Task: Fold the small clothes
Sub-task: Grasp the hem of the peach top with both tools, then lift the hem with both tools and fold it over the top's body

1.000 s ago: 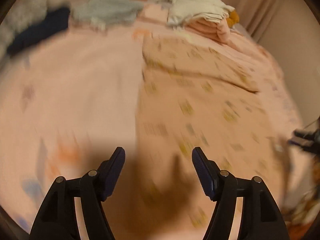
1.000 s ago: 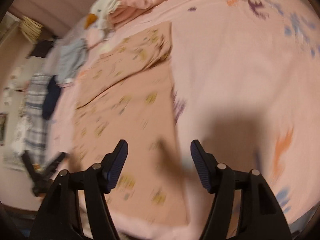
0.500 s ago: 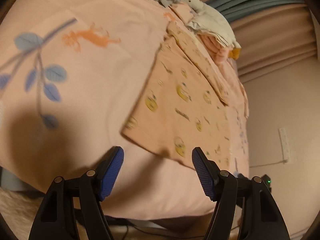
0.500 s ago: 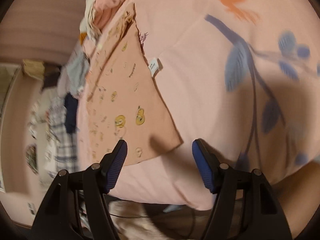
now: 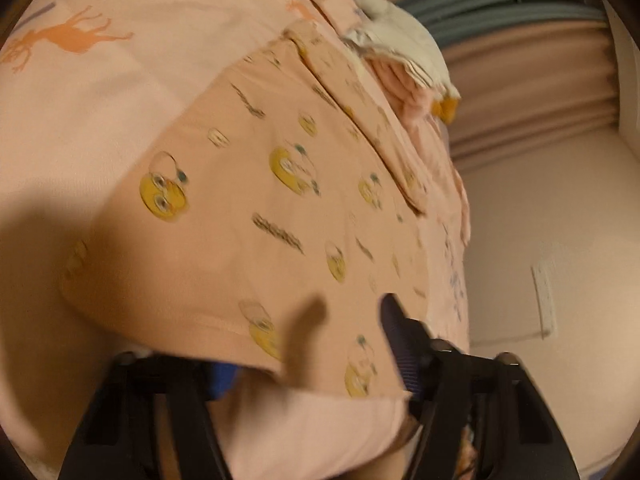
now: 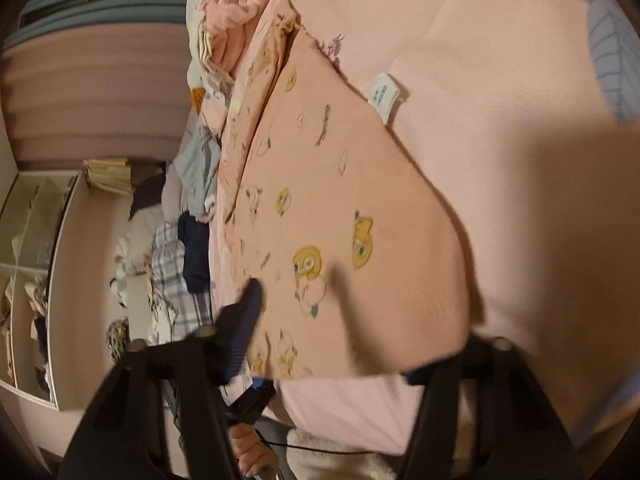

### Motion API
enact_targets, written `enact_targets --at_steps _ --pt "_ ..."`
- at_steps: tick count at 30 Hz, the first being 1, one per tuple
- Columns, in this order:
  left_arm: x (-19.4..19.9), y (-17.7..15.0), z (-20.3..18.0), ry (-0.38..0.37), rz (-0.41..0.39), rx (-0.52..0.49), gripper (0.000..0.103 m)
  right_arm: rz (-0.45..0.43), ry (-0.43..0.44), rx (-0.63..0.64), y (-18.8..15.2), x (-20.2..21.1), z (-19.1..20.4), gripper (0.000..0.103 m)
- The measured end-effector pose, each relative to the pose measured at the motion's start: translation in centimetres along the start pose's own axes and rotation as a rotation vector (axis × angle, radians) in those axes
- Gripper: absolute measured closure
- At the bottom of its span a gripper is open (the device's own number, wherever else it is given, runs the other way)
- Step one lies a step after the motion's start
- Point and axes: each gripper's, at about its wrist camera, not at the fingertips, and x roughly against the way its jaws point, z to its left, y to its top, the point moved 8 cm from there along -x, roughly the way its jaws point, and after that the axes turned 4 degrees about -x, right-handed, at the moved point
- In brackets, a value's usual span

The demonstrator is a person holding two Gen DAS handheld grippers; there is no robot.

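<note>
The printed peach garment point(image 5: 280, 208) lay flat at the bed's point(image 5: 100, 92) near edge, its long axis running away from both tools. The left tool point(image 5: 308, 364) and right tool point(image 6: 340, 344) each straddled a near hem corner, jaws closing with cloth between them but not yet clamped.

Pink bed point(image 5: 120, 92) with deer and leaf prints has the peach cartoon-print garment point(image 5: 248, 216) spread at its near edge, more clothes piled at the far end point(image 5: 400, 44).

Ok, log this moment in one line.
left tongs: closing over garment hem | right tongs: closing over same hem | garment: flat on bed
</note>
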Motion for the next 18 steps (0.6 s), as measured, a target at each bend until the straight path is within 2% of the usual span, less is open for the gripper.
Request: enact_targets --at_steps 2,3,6,8,12,14,18 --pt "-0.2 0.3 1.2 0.101 -0.016 -0.043 0.093 -0.022 -0.065 0.018 0.3 -0.2 -1.0 0.096" --pt "-0.3 0.2 1.8 0.147 -0.023 -0.069 0.096 -0.034 -0.097 0.034 0.4 -0.3 -1.6 0.102" --pt "0.0 0.0 2.4 0.093 -0.073 -0.069 0.096 -0.052 -0.031 0.058 0.5 -0.3 -2.0 0.103" --pt "0.1 -0.2 2.5 0.093 -0.103 -0.078 0.095 -0.074 -0.025 0.089 0.4 -0.2 -1.9 0.103" --pt "0.3 -0.7 1.4 0.231 -0.146 -0.216 0.095 -0.136 -0.108 0.193 0.0 -0.4 -1.1 0.103" --pt "0.1 -0.7 1.0 0.286 -0.158 -0.253 0.095 -0.160 -0.131 0.235 0.2 -0.8 -1.0 0.103" --pt "-0.2 -1.1 0.2 0.409 -0.199 -0.346 0.095 -0.168 -0.120 0.235 0.8 -0.9 -1.4 0.103"
